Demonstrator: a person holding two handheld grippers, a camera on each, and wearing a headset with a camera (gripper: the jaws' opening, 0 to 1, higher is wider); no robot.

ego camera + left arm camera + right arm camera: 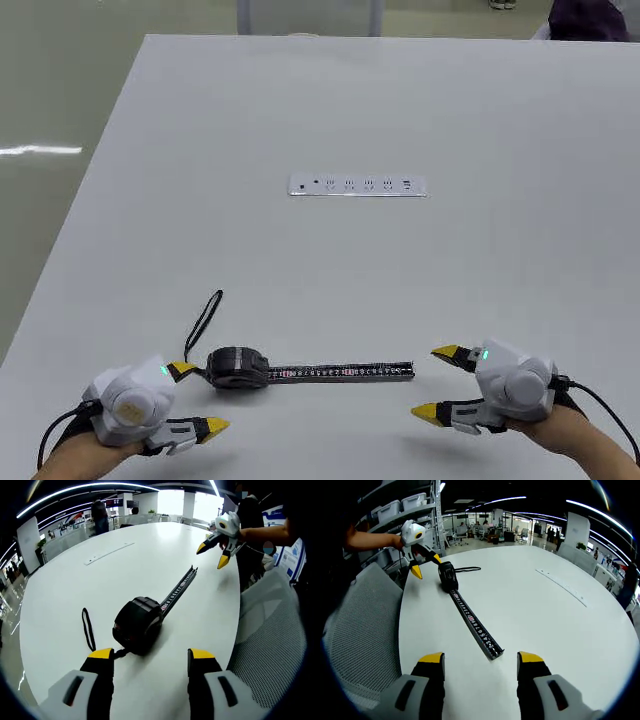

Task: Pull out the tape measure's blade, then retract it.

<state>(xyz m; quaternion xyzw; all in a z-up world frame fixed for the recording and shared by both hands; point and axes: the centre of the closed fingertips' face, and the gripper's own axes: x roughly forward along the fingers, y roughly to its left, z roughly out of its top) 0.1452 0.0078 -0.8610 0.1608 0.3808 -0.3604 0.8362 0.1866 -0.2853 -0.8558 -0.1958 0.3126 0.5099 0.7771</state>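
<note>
- The tape measure, a black round case, lies flat on the near part of the white table, in front of the person and left of centre.
- Its blade lies drawn out of the case to the right, flat on the tabletop, in a straight short run that ends at the hook. With nothing gripping it, I judge a lock or friction holds it out.
- A black wrist strap loops away from the back of the case, on the side away from the blade, toward the far left.
- The left gripper sits just behind the case with its jaws wide apart and nothing between them. One yellow tip is at the strap end of the case; whether it touches I cannot tell. That placement looks meant to brace or take hold of the case.
- The right gripper hangs just past the blade's hook end, slightly apart from it, jaws wide and empty, pointed back along the blade toward the case.
- By this layout the pulling-out appears done and the retracting not yet; the case would need steadying so the blade can run back in.
- A white power strip lies farther up the table, well apart from the work.
</note>
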